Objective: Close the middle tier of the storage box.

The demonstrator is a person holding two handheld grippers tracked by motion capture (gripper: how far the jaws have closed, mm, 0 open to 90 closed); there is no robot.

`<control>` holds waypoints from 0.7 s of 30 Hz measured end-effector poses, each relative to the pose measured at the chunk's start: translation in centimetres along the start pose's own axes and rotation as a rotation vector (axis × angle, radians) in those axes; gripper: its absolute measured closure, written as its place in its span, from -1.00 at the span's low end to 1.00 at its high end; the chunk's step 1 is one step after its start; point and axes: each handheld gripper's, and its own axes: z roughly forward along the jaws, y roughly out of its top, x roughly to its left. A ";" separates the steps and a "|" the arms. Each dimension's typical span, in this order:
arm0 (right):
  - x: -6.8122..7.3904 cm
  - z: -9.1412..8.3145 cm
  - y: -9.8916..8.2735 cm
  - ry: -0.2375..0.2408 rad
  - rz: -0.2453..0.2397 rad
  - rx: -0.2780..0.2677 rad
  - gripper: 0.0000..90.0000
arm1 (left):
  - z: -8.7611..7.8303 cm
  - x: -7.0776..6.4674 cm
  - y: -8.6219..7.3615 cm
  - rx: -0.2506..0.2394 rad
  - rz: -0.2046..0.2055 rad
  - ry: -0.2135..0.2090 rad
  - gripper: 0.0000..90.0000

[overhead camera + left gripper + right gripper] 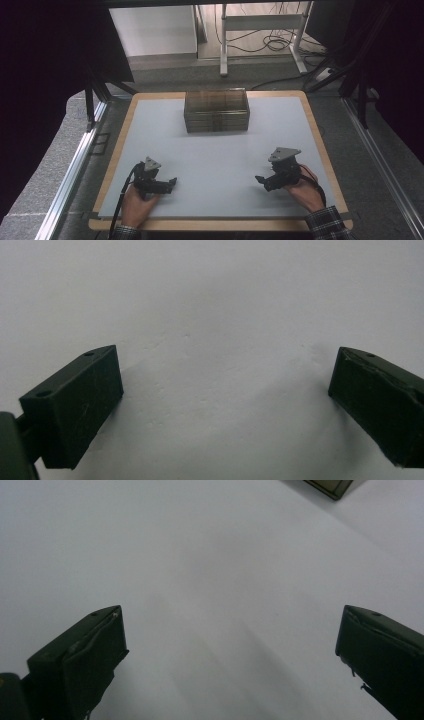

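A brownish see-through box (216, 110) with a stack of flat trays inside stands at the far middle of the white table top (215, 155). Near the front left, a hand holds my left gripper (172, 183) low over the white surface, pointing right. In the left gripper view its jaws stand wide apart over bare table, left gripper (225, 390) open and holding nothing. At the front right, another hand holds my right gripper (259, 179), pointing left. The right gripper (230, 650) is open too, and a corner of the box (332, 486) peeks in at the top.
A wooden rim (118, 145) borders the white top. Metal rails (70, 175) run along both sides of the table. Beyond the far edge stand a white desk frame (260, 30) and loose cables (275, 42) on the floor.
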 end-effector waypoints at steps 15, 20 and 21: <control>-0.7 -0.4 -2.3 -0.020 0.047 0.031 -1.00 | 0.0 0.0 0.0 -0.002 -0.002 0.000 -0.97; -0.8 -0.4 -2.9 -0.025 0.053 0.036 -1.00 | 0.0 0.0 0.0 -0.001 -0.001 0.000 -0.97; -0.8 -0.4 -3.0 -0.023 0.057 0.039 -1.00 | 0.0 0.0 0.0 -0.001 -0.001 0.000 -0.97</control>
